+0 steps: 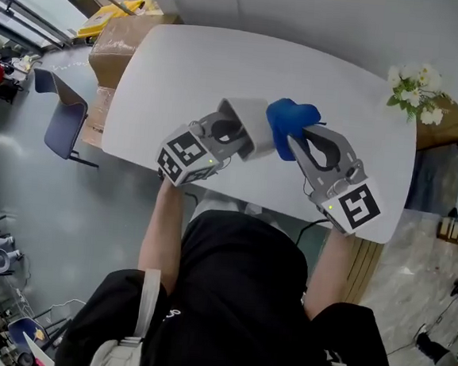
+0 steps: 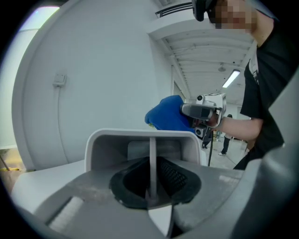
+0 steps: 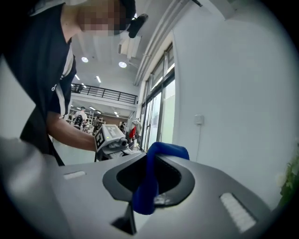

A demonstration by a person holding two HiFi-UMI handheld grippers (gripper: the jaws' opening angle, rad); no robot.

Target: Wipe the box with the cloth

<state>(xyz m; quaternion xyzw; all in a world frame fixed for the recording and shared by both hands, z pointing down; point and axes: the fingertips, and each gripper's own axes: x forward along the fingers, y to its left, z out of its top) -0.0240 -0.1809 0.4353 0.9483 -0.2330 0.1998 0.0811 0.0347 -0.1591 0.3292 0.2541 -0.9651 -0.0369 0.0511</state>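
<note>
Above the white table [image 1: 175,70] I hold two things side by side. My left gripper [image 1: 242,137] is shut on the small pale grey box [image 1: 249,116]. In the left gripper view the box [image 2: 140,140] shows its hollow side, and one thin wall runs between the jaws of the left gripper [image 2: 150,189]. My right gripper [image 1: 290,142] is shut on the blue cloth [image 1: 288,121], which bunches right beside the box. A strip of that cloth [image 3: 150,177] hangs through the right gripper [image 3: 145,191] in its own view. Cloth [image 2: 167,115] and box look close, but I cannot tell whether they touch.
White flowers [image 1: 416,89] stand at the table's far right corner. Cardboard boxes [image 1: 118,42] and a blue-grey chair [image 1: 63,120] sit on the floor left of the table. A white wall [image 2: 93,70] lies behind.
</note>
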